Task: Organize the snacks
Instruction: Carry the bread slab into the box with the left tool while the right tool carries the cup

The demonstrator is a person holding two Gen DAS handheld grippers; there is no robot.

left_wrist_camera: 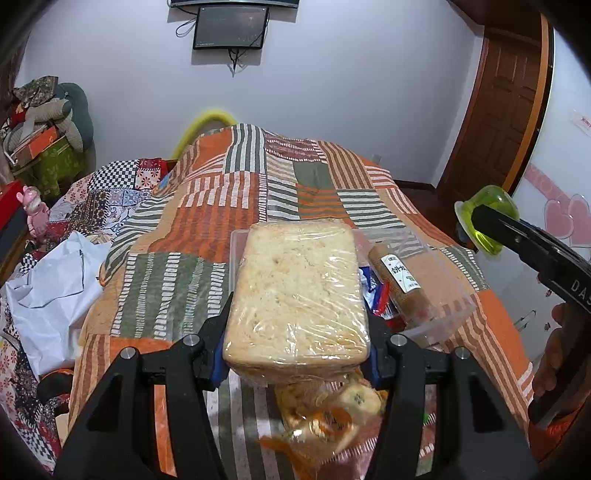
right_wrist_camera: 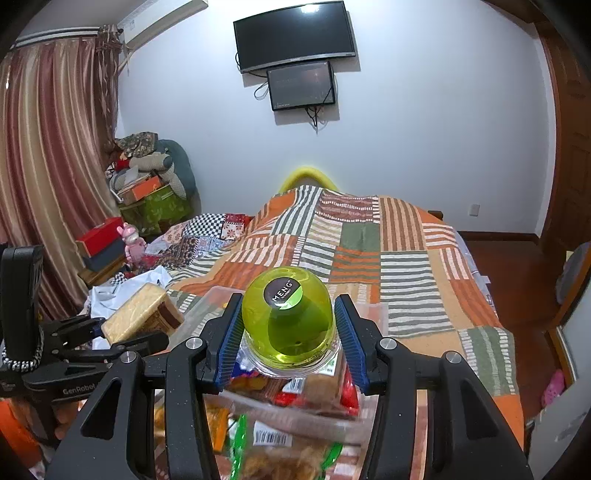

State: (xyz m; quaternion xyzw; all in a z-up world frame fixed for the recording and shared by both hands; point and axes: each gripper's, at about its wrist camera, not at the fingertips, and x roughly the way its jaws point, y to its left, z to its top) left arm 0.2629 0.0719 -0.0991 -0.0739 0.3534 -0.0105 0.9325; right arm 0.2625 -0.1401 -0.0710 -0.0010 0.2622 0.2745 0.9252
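Surface: a bed under a patchwork quilt (left_wrist_camera: pixel 236 206) of orange, green and white striped blocks; a white plastic bag (left_wrist_camera: pixel 51 291) lies crumpled at its left edge.
Room: white wall with a dark television (right_wrist_camera: pixel 295 35) and a smaller screen (right_wrist_camera: pixel 301 85) mounted below it; striped curtains (right_wrist_camera: pixel 44 177) on the left; a wooden door (left_wrist_camera: pixel 506 110) on the right; boxes and stuffed toys piled in the far left corner.
Left gripper (left_wrist_camera: pixel 295 350): clenched on a plastic-wrapped loaf of sliced bread (left_wrist_camera: pixel 299 291), held above the clear plastic container (left_wrist_camera: pixel 443 317).
Right gripper (right_wrist_camera: pixel 291 336): its blue pads flank a green jelly cup (right_wrist_camera: pixel 290 321); the left pad touches it, the right shows a narrow gap, so I cannot tell whether the grasp is firm. The cup hangs over the snacks in the container.
Container contents: a brown biscuit roll (left_wrist_camera: pixel 402 284) and red and blue packets.
Writing: "MENG" on the cup's dark round sticker (right_wrist_camera: pixel 282 291); "GenRobot" on the left gripper's body as seen from the right wrist; the roll's label is too small to read.
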